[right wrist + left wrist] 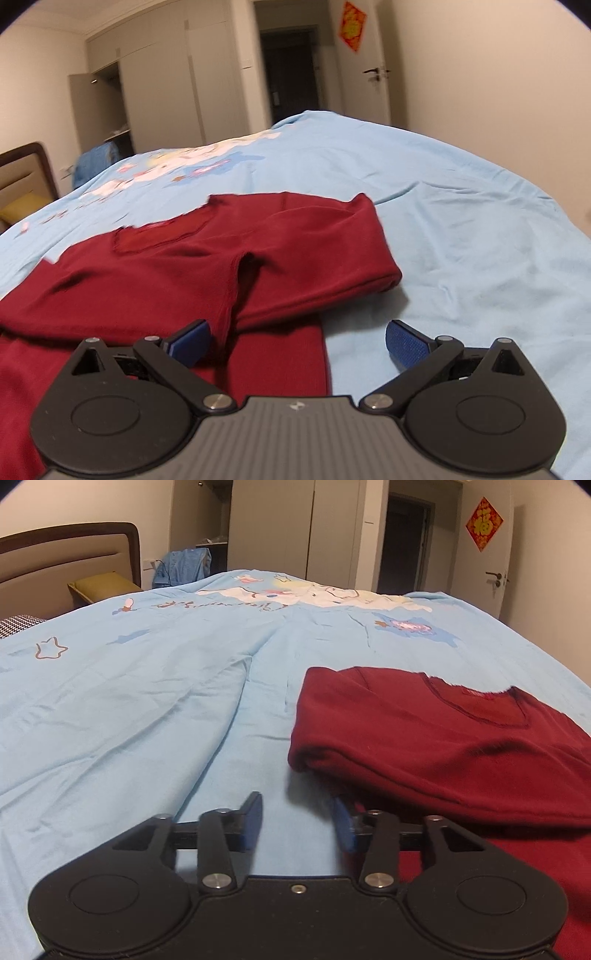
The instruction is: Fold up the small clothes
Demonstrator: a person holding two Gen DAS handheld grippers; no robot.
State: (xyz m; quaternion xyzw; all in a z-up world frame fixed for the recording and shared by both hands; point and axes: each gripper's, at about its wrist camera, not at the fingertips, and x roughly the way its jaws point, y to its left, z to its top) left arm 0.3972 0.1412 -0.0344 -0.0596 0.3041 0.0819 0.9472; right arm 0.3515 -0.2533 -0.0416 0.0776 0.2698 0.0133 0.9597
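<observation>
The red shirt [443,746] lies flat on the bed cover [147,701], a light blue sheet printed with stars and cartoon figures. In the left wrist view the shirt occupies the right half of the frame, neckline facing up, with its near left side folded over onto the body to form a rounded, doubled edge. In the right wrist view the shirt [184,266] fills the left and centre of the frame; one sleeve [332,266] lies folded across the body, its cuff end pointing to the right and resting on the cover.

Left tongs [299,823]: released. The two blue pads stand apart with bare bed cover between them. The right-hand pad [343,823] sits just at the folded edge of the shirt, partly under the overhanging cloth; whether it touches the cloth cannot be told. Nothing is gripped.

Right tongs [297,345]: released, jaws spread wide. The left-hand pad [190,341] is over the red cloth; the right-hand pad [404,341] is over bare bed cover. The lower edge of the shirt lies between them, not pinched.

Background: a padded headboard [66,561] at the left, a yellow-green pillow [103,585] beside it, blue clothing [184,566] beyond the bed, wardrobe doors [273,528], a dark doorway [402,542], and a red wall decoration [484,524] above a door handle [496,578].
</observation>
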